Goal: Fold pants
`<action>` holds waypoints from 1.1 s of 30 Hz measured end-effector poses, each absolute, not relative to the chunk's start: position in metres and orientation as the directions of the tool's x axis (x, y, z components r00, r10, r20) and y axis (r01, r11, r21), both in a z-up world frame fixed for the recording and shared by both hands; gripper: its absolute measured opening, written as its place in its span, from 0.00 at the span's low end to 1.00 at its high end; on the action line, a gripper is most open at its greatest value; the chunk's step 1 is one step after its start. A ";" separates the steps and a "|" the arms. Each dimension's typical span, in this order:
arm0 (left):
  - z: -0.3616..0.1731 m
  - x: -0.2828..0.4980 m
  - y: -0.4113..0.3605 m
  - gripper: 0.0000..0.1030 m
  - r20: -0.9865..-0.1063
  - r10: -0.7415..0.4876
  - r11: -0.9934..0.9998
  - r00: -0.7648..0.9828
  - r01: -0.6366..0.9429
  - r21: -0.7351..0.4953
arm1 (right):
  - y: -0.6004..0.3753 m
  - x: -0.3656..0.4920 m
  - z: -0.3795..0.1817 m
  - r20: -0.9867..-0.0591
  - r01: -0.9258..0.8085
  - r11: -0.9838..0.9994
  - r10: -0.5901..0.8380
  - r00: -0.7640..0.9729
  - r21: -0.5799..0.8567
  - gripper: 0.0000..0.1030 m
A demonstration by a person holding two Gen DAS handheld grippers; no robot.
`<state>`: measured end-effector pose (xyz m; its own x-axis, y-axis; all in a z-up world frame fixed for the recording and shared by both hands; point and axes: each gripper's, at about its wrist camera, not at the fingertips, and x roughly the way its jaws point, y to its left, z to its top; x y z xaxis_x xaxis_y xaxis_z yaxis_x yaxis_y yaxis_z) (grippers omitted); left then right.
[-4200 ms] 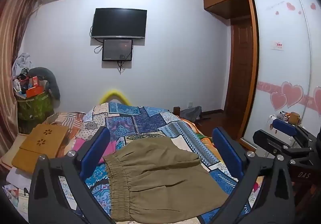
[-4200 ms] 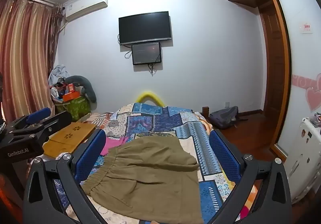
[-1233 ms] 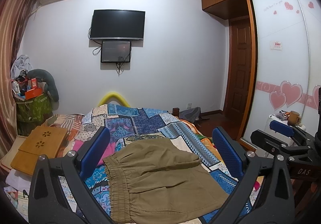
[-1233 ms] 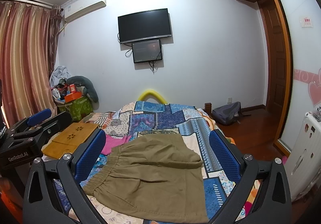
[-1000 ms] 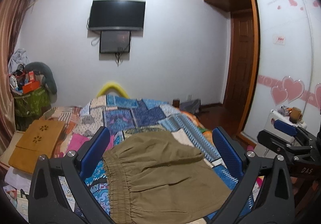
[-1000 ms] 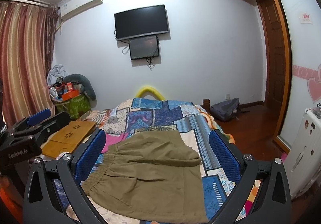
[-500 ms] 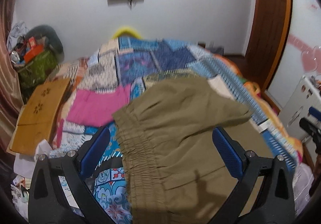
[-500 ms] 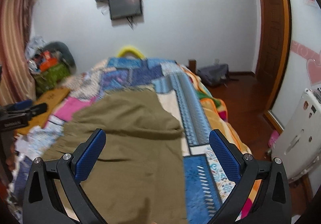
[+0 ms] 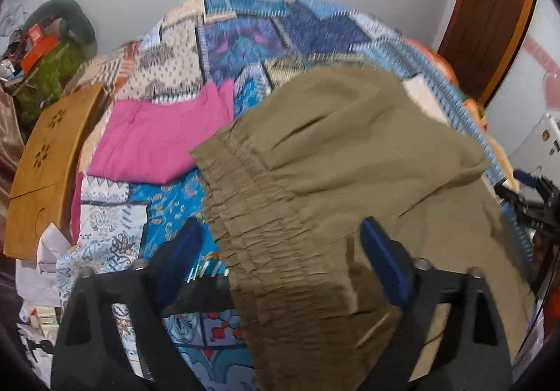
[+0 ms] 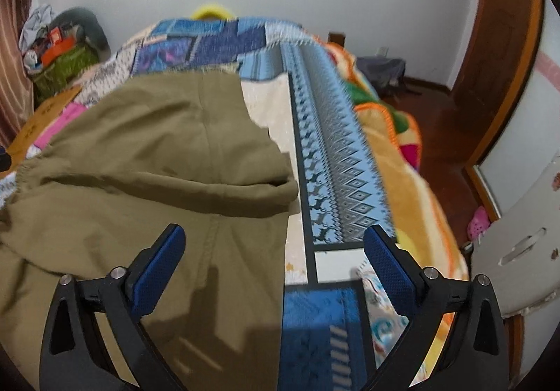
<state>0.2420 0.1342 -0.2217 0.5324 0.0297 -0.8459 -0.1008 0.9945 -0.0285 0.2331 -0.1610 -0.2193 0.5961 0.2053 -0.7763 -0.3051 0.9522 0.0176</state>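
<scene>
Olive-brown pants [image 9: 343,160] lie partly folded on the patchwork bedspread [image 9: 245,34], elastic waistband [image 9: 252,216] toward the left. My left gripper [image 9: 280,244] is open and hovers just above the waistband, its blue pads to either side of it. In the right wrist view the pants [image 10: 157,153] fill the left half, with a folded-over flap ending near the middle. My right gripper [image 10: 273,254] is open above the pants' right edge, over the bedspread [image 10: 332,146]. Neither gripper holds cloth.
A pink garment [image 9: 157,139] lies on the bed left of the pants. A wooden lap tray [image 9: 45,160] sits at the bed's left edge. A white cabinet [image 10: 518,237] and wooden floor [image 10: 441,125] lie to the right. Clutter piles stand at the far left [image 9: 38,55].
Both grippers have tilted down and moved in close over the pants; the wall and TV have mostly left view. The pants lie as before. Both grippers stay open.
</scene>
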 end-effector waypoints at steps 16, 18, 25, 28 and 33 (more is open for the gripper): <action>-0.240 0.244 0.143 0.46 -0.876 -0.057 0.992 0.478 -0.073 -0.104 | -0.156 0.267 -0.259 -0.843 -0.365 0.926 0.267 0.467 0.091 0.28; -0.240 0.244 0.145 0.46 -0.874 -0.029 0.995 0.484 -0.070 -0.072 | -0.156 0.267 -0.259 -0.848 -0.360 0.932 0.227 0.479 0.047 0.13; -0.246 0.253 0.160 0.48 -0.886 -0.012 0.993 0.463 -0.098 -0.065 | -0.156 0.263 -0.259 -0.857 -0.350 0.935 0.228 0.461 0.061 0.10; -0.241 0.253 0.165 0.48 -0.890 -0.048 0.991 0.454 -0.093 -0.101 | -0.151 0.260 -0.256 -0.865 -0.360 0.932 0.219 0.451 0.048 0.12; -0.218 0.248 0.159 0.48 -0.878 0.001 0.996 0.479 -0.083 -0.044 | -0.155 0.253 -0.239 -0.870 -0.398 0.915 0.245 0.428 0.061 0.35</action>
<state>0.2478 0.1590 -0.2176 0.4790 0.0009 -0.8778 -0.0833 0.9955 -0.0445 0.2534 -0.1553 -0.2392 0.4281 0.2445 -0.8700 -0.3980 0.9153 0.0615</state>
